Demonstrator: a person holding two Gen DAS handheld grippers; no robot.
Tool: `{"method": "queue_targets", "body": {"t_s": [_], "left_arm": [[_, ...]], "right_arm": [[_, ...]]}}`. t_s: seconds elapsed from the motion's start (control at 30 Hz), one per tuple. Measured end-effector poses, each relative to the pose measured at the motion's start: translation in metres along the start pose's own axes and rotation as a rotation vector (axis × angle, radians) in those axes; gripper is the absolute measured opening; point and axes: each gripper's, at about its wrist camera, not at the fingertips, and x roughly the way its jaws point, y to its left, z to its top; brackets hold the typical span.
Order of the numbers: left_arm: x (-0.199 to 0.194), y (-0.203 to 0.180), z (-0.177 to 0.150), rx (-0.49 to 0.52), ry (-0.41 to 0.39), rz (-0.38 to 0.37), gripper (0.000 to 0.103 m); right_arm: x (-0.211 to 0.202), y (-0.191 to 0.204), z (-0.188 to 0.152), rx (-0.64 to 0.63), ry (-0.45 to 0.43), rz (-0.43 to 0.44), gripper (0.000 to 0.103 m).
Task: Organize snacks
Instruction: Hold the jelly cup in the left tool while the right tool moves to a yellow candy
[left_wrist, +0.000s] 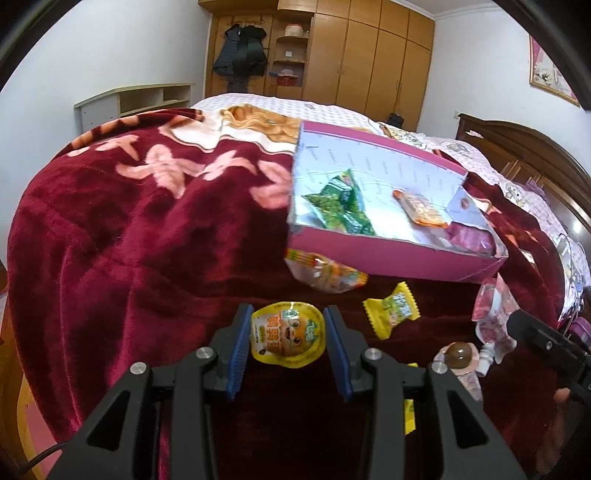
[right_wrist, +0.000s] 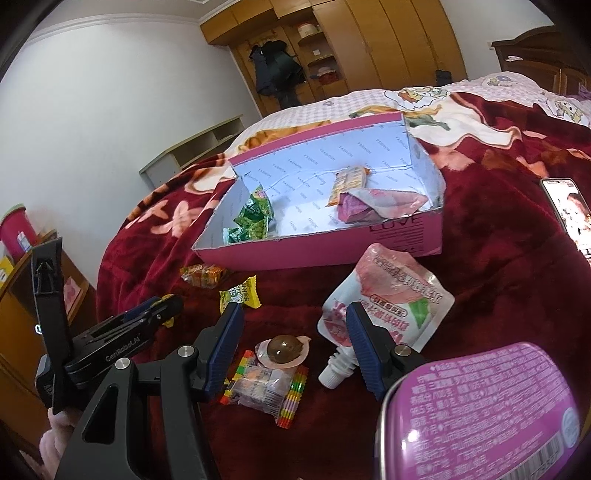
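A pink cardboard box (left_wrist: 388, 254) (right_wrist: 332, 254) lies on a dark red blanket and holds green packets (left_wrist: 340, 206) (right_wrist: 253, 218), an orange packet (left_wrist: 421, 208) and a purple pouch (right_wrist: 354, 208). My left gripper (left_wrist: 289, 343) is open with a yellow round snack pack (left_wrist: 288, 334) between its blue pads, not squeezed. My right gripper (right_wrist: 295, 347) is open over a brown-ball snack cup (right_wrist: 282, 349) and a clear striped packet (right_wrist: 266, 387). A pink spout pouch (right_wrist: 388, 291) lies by the right finger.
Loose on the blanket are a yellow candy (left_wrist: 391, 312) (right_wrist: 240, 293), an orange-striped packet (left_wrist: 325, 271) (right_wrist: 201, 275) and a purple tin (right_wrist: 491, 410) close at lower right. A phone (right_wrist: 569, 210) lies at the right. The left gripper shows in the right wrist view (right_wrist: 147, 317).
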Motion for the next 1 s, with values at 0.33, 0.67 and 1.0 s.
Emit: {"method": "queue_targets", "body": {"t_s": [0.33,0.67,1.0], "left_arm": [[0.002,0.016,-0.004,-0.037,-0.004,-0.002,0.042],[0.003,0.021,-0.004,-0.056,-0.002,-0.025,0.042],[0.004,0.022,-0.005,-0.060,0.000,-0.030,0.042]], "right_arm": [[0.020,0.029,0.002,-0.082,0.031,0.013,0.059],[0.061,0.059,0.001,-0.185,0.085,0.034,0.059],[0.090,0.064,-0.002,-0.208,0.111,0.017,0.059]]}}
